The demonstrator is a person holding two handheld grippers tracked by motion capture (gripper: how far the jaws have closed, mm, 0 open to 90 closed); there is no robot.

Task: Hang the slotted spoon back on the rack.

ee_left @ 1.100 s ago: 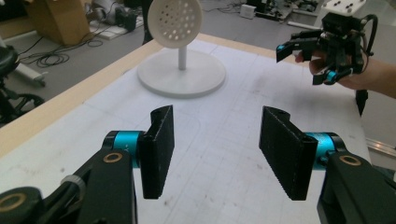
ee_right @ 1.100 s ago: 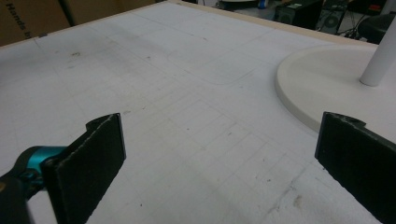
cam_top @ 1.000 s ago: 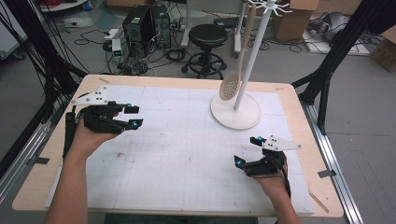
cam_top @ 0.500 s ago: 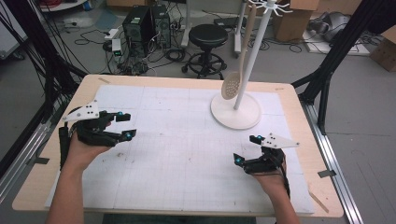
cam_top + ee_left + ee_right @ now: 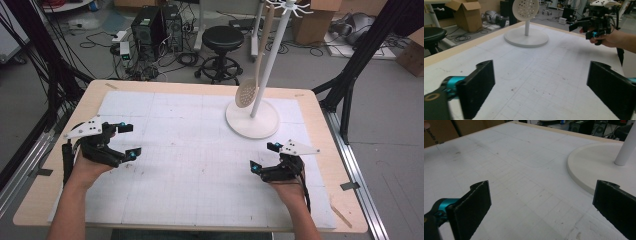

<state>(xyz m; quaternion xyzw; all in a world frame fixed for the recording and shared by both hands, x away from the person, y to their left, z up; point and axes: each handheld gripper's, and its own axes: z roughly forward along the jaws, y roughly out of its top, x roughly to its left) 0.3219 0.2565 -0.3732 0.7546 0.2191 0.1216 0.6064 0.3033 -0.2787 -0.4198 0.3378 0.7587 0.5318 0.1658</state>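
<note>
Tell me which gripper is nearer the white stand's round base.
Right. The right gripper sits just short of the round base, slightly to its right; the left gripper is far across the table, both open.

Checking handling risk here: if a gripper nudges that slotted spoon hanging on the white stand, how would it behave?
The slotted spoon hangs freely, so it would probably swing. It looks stiff and light. The stand has a wide round base, so tipping seems unlikely.
</note>
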